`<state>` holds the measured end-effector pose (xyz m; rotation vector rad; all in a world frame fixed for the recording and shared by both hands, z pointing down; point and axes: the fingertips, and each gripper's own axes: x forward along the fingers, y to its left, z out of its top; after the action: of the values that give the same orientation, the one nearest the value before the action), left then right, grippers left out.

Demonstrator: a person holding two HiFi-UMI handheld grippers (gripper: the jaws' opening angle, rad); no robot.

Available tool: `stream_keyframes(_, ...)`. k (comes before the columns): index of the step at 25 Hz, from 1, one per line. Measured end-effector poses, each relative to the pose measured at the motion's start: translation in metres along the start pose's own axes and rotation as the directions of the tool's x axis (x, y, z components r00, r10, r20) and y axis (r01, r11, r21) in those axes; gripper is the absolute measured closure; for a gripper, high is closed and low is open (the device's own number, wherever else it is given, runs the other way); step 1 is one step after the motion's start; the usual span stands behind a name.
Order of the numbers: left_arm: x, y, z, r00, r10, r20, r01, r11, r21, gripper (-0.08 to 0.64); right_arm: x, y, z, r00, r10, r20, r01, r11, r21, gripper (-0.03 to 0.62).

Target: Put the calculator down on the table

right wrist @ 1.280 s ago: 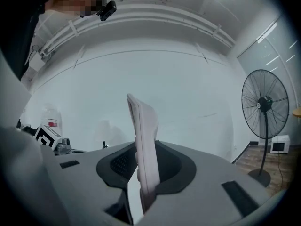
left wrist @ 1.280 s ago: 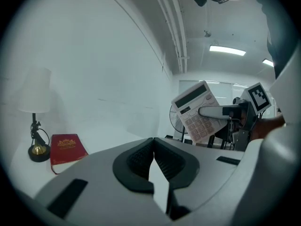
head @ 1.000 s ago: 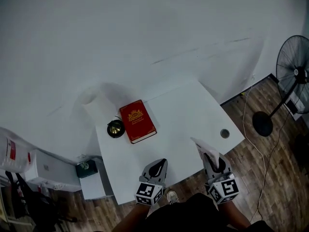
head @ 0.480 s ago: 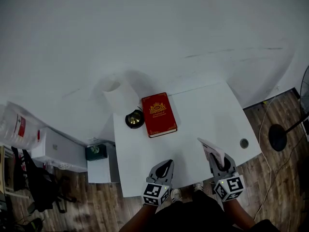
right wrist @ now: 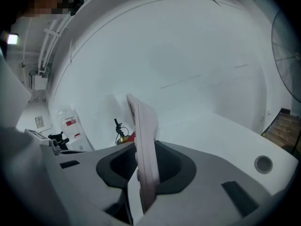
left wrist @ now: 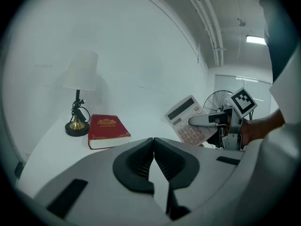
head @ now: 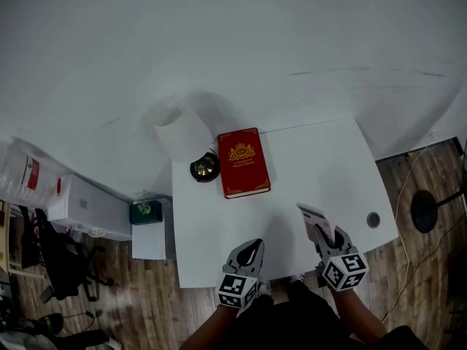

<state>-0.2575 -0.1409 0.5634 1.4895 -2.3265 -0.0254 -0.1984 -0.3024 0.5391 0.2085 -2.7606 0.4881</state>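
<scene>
Left gripper (head: pixel 252 246): jaws pressed together, nothing between them, at the near edge of the table (head: pixel 321 159). Right gripper (head: pixel 326 235): jaws clamped on the calculator (head: pixel 314 218). It stands edge-on between the pads, its far end tilted upward, over the table's near right part.

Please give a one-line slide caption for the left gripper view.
Shut left gripper looks across the table at lamp, red book and the calculator held in the right gripper.
</scene>
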Motion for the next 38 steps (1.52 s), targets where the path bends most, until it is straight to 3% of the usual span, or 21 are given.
stream_keyframes(9, 0.003, 0.017, -0.013, 0.995, 0.088, -0.039, -0.089, 0.996, -0.018, 0.540, 0.045, -0.018, -0.055, 0.978, 0.099, -0.183, -0.052, 0.968, 0.245, 0.476)
stream_keyframes(21, 0.000, 0.036, -0.036, 0.983, 0.161, -0.083, -0.162, 0.987, 0.003, 0.540, 0.073, -0.009, -0.121, 0.919, 0.202, -0.338, -0.028, 0.889, 0.456, 0.476)
stream_keyframes(26, -0.004, 0.038, -0.041, 0.979, 0.184, -0.091, -0.186, 0.983, -0.009, 0.540, 0.074, -0.009, -0.135, 0.905, 0.227, -0.361, -0.021, 0.869, 0.494, 0.476)
stream_keyframes(32, -0.003, 0.032, -0.046, 0.978, 0.183, -0.099, -0.186, 0.982, -0.016, 0.540, 0.077, -0.016, -0.138, 0.907, 0.214, -0.363, -0.015, 0.877, 0.480, 0.471)
stream_keyframes(38, 0.000, 0.031, -0.042, 0.979, 0.182, -0.091, -0.184, 0.983, -0.015, 0.540, 0.077, -0.027, -0.134, 0.912, 0.110, -0.395, 0.010, 0.957, 0.291, 0.419)
